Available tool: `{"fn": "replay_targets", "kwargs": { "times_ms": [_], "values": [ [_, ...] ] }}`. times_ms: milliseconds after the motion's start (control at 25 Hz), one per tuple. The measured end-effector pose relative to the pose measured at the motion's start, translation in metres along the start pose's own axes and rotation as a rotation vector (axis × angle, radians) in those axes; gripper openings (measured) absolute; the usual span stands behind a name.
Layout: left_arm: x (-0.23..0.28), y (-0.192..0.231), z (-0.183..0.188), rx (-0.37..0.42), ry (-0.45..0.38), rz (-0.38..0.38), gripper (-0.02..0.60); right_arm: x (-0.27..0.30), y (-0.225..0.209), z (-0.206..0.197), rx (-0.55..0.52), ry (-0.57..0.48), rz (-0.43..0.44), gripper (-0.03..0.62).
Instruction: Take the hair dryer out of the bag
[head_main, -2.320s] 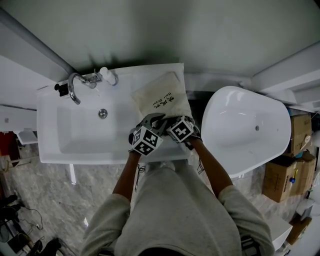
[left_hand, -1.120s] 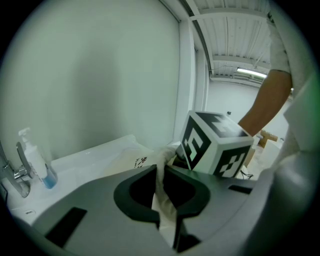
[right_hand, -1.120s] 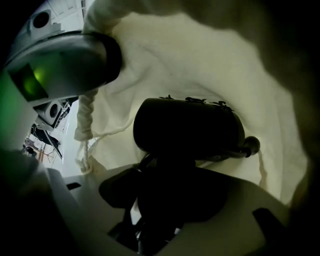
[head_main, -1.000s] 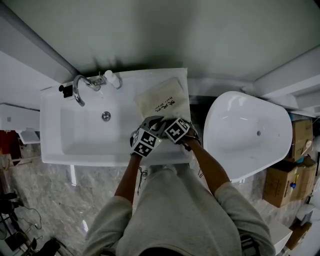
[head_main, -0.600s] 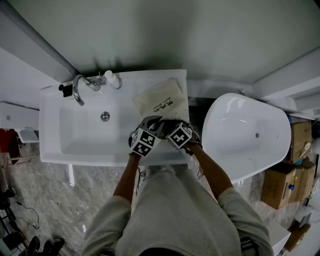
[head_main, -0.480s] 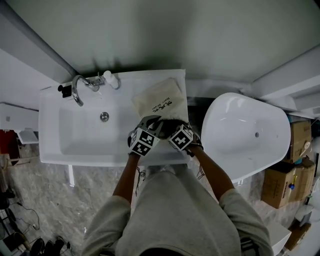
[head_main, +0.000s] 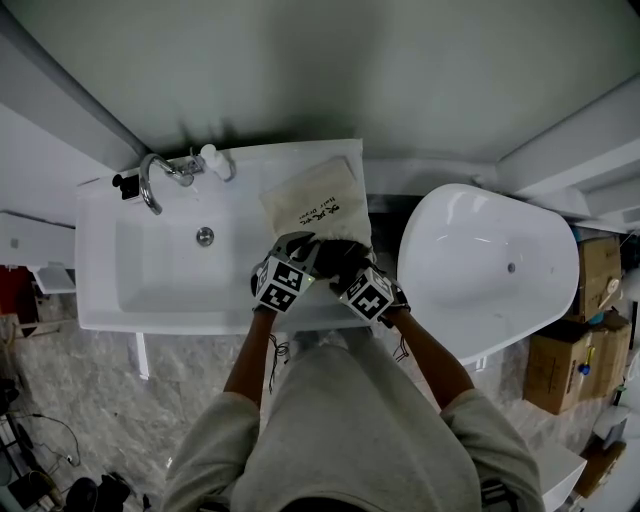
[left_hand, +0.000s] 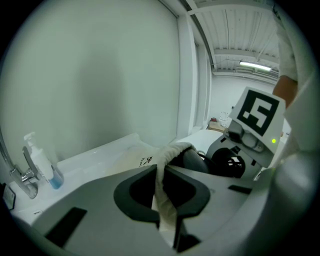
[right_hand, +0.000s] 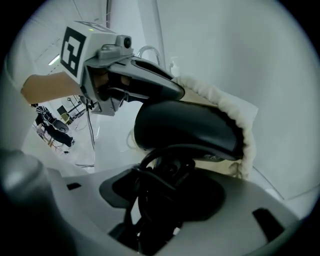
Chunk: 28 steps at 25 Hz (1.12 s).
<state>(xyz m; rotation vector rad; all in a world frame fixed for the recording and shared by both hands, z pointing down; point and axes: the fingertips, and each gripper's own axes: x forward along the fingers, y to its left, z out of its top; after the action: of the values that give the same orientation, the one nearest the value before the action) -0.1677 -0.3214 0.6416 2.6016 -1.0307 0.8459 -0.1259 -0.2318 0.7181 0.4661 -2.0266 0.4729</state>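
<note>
A cream drawstring bag (head_main: 312, 203) lies on the white counter (head_main: 352, 150) to the right of the sink basin. My left gripper (head_main: 303, 246) is shut on the bag's rim; in the left gripper view the cream cloth (left_hand: 163, 197) runs pinched between its jaws. The black hair dryer (right_hand: 186, 126) sticks out of the bag's mouth (right_hand: 239, 123), most of its body showing. My right gripper (right_hand: 156, 201) is shut on the dryer's dark lower part, with its cord looped between the jaws. In the head view the dryer (head_main: 338, 256) shows between the two marker cubes.
A chrome faucet (head_main: 150, 180) and a soap pump bottle (head_main: 212, 160) stand behind the sink basin (head_main: 150, 262). A white bathtub (head_main: 490, 270) sits to the right, with cardboard boxes (head_main: 562, 360) beyond it. A plain wall rises behind the counter.
My right gripper has pulled back toward the counter's near edge and up, drawing the dryer further out of the bag. The left gripper has stayed on the bag's rim.
</note>
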Motion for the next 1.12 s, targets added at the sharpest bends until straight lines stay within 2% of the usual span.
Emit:
{"fn": "replay_targets", "kwargs": {
  "times_ms": [600, 960, 1120],
  "values": [
    [0.002, 0.004, 0.000, -0.011, 0.013, 0.028, 0.032, -0.037, 0.034, 0.012, -0.097, -0.235, 0.043, 0.239],
    [0.001, 0.004, 0.001, -0.091, -0.003, 0.025, 0.032, -0.076, 0.044, 0.022, -0.054, -0.356, 0.030, 0.239],
    [0.003, -0.001, 0.001, -0.097, -0.004, 0.017, 0.032, -0.097, 0.045, 0.033, -0.035, -0.427, 0.006, 0.239]
  ]
}}
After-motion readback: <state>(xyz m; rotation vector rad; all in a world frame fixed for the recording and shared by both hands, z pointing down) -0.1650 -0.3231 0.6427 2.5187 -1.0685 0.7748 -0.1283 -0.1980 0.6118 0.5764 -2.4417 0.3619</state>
